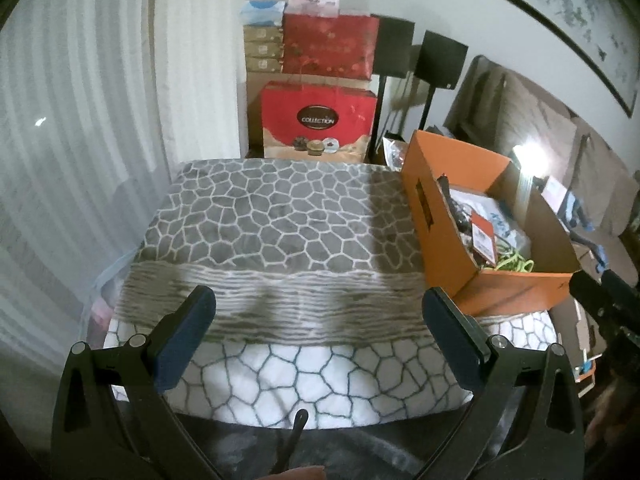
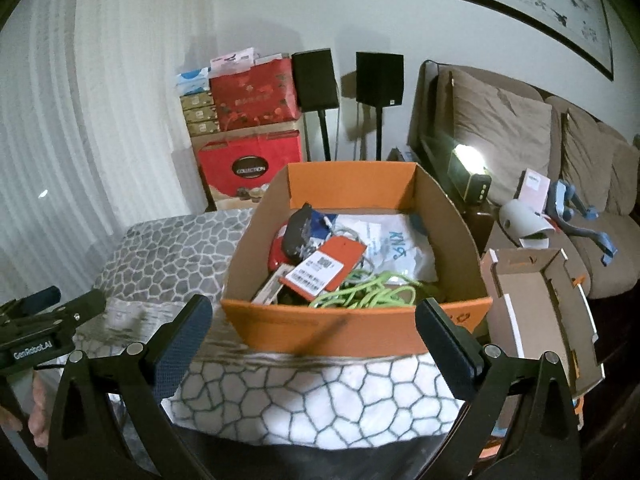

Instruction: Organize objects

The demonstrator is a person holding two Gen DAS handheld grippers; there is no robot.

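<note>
My right tool (image 2: 314, 328) and left tool (image 1: 320, 320) both gape wide, holding nothing. The orange box (image 2: 352, 332) sits at the right of the blanket-covered desk (image 1: 280, 216), near its edge (a shove could tip it off). Open room lies left. The green cord (image 2: 372, 292) inside could snag.

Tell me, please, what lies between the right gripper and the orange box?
Only patterned blanket separates the right gripper from the orange box, per the right wrist view.
</note>
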